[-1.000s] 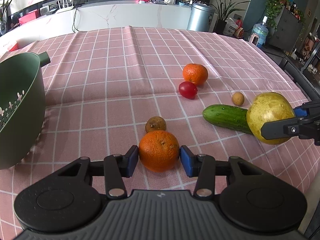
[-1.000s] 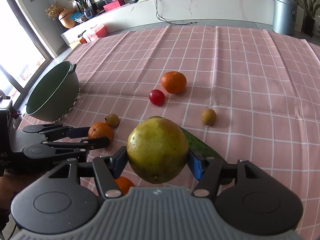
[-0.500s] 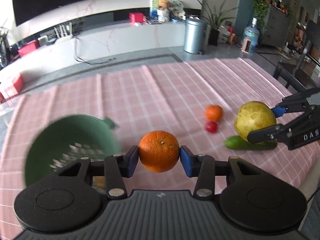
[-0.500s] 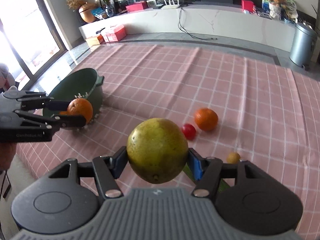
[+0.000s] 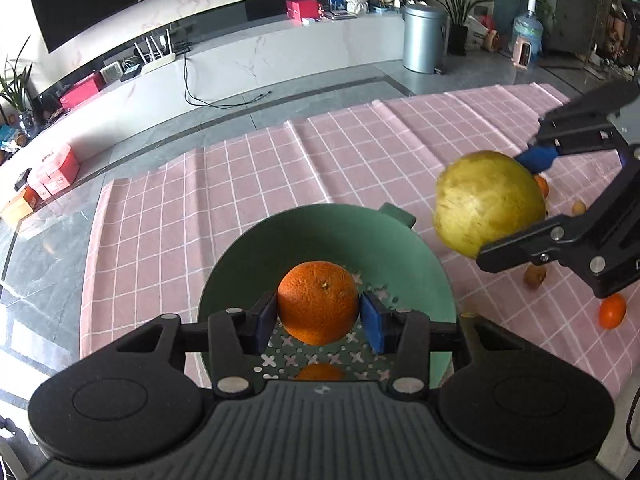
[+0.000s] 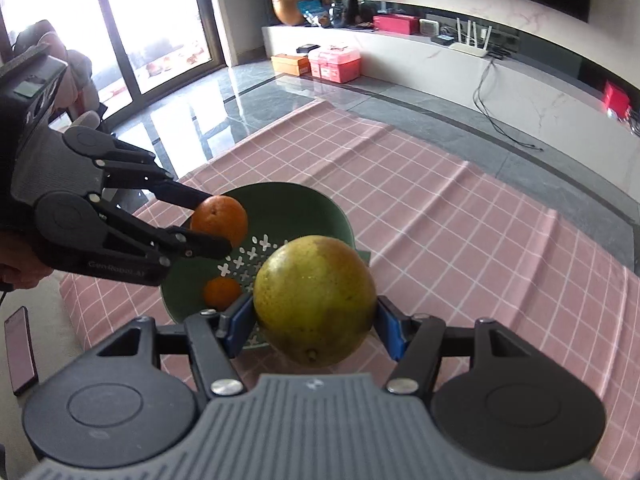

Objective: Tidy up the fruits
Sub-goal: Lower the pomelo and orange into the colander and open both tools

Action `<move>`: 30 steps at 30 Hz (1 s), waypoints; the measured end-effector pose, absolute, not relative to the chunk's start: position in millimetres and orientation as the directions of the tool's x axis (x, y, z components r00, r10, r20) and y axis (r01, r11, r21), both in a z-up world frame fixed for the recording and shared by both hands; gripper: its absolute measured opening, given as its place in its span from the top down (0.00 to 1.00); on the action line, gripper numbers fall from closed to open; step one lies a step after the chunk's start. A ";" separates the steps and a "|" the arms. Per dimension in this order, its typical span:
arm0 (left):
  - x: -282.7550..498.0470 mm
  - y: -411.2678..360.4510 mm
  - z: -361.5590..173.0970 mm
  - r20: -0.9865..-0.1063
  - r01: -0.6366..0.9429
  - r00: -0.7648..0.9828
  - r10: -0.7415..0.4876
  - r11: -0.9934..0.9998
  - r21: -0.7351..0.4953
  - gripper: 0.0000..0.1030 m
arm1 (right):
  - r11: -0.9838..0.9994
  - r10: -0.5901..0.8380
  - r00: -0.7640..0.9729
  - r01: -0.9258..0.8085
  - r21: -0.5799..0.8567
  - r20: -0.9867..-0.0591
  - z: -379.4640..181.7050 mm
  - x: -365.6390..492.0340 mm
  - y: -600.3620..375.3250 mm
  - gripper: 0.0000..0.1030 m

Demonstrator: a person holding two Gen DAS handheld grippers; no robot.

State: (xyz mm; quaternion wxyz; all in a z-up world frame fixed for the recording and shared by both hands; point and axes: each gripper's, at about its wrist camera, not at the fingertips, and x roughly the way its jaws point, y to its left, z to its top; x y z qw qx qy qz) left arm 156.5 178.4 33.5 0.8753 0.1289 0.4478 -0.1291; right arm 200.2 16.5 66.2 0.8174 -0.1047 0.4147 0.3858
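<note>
Orange (image 5: 318, 307) now lifted off the counter, clamped in left tool (image 5: 319, 322) over green colander (image 5: 424, 256); right tool (image 6: 316, 326) brought clamped pomelo (image 6: 315, 300) alongside, ready to drop

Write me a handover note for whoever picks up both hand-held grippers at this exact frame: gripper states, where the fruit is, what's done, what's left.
Left hand-held gripper: shut on an orange, held over the green colander.
Right hand-held gripper: shut on the big yellow-green fruit, near the colander's rim, not yet over it.
Done: one small orange already lies in the colander.
Left: drop both held fruits in, then fetch what remains on the pink cloth: another orange and a small brown fruit; more may lie behind the right gripper.
</note>
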 end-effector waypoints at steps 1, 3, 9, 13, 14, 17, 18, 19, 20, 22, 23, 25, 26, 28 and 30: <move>159.3 179.9 30.8 -0.823 0.357 0.558 -0.109 0.927 0.119 0.50 | 0.664 0.544 0.349 -0.735 0.137 -0.763 65.6 203.9 25.1 0.41; 163.6 182.7 26.4 -0.836 0.411 0.537 -0.116 0.901 0.139 0.50 | 0.620 0.545 0.319 -0.776 0.116 -0.776 63.3 211.5 41.8 0.41; 176.2 180.5 5.4 -0.898 0.615 0.417 -0.142 0.771 0.164 0.50 | 0.473 0.503 0.225 -0.880 0.048 -0.835 43.4 241.5 86.5 0.41; 183.9 180.7 -14.4 -0.915 0.645 0.383 -0.128 0.746 0.166 0.50 | 0.374 0.445 0.187 -0.927 -0.008 -0.876 25.0 252.5 109.3 0.41; 185.6 180.7 -17.9 -0.916 0.646 0.381 -0.125 0.745 0.167 0.50 | 0.351 0.436 0.177 -0.936 -0.014 -0.882 20.7 253.6 113.8 0.41; 193.4 185.6 -26.3 -0.922 0.644 0.369 -0.114 0.747 0.165 0.50 | 0.292 0.411 0.170 -0.955 -0.048 -0.896 9.6 253.3 124.6 0.41; 196.8 188.1 -27.6 -0.924 0.639 0.365 -0.113 0.752 0.161 0.50 | 0.278 0.401 0.176 -0.959 -0.063 -0.899 5.7 253.3 128.8 0.41; 200.1 189.8 -29.3 -0.926 0.635 0.359 -0.114 0.757 0.153 0.50 | 0.264 0.392 0.178 -0.962 -0.075 -0.902 2.1 253.0 132.6 0.41; 202.1 191.3 -30.8 -0.929 0.632 0.353 -0.116 0.761 0.145 0.50 | 0.248 0.386 0.172 -0.966 -0.078 -0.906 -1.3 252.4 135.9 0.41; 205.9 191.7 -36.6 -0.937 0.637 0.332 -0.107 0.758 0.139 0.50 | 0.216 0.376 0.158 -0.973 -0.080 -0.913 -8.3 252.9 142.2 0.41; 206.4 192.0 -38.5 -0.939 0.640 0.326 -0.105 0.756 0.138 0.50 | 0.205 0.369 0.155 -0.975 -0.082 -0.916 -11.6 253.7 144.4 0.41; 207.8 193.5 -42.3 -0.943 0.637 0.315 -0.106 0.761 0.127 0.50 | 0.189 0.357 0.143 -0.979 -0.079 -0.923 -17.8 255.1 148.1 0.41; 208.8 194.8 -43.6 -0.944 0.633 0.310 -0.109 0.765 0.119 0.50 | 0.184 0.351 0.140 -0.980 -0.078 -0.926 -20.3 255.6 149.4 0.41; 209.6 196.2 -46.9 -0.947 0.628 0.302 -0.113 0.770 0.108 0.50 | 0.177 0.342 0.130 -0.982 -0.073 -0.931 -24.1 256.7 151.3 0.41; 211.6 197.8 -49.2 -0.949 0.629 0.295 -0.112 0.770 0.104 0.50 | 0.170 0.332 0.128 -0.983 -0.074 -0.935 -27.2 258.0 152.8 0.41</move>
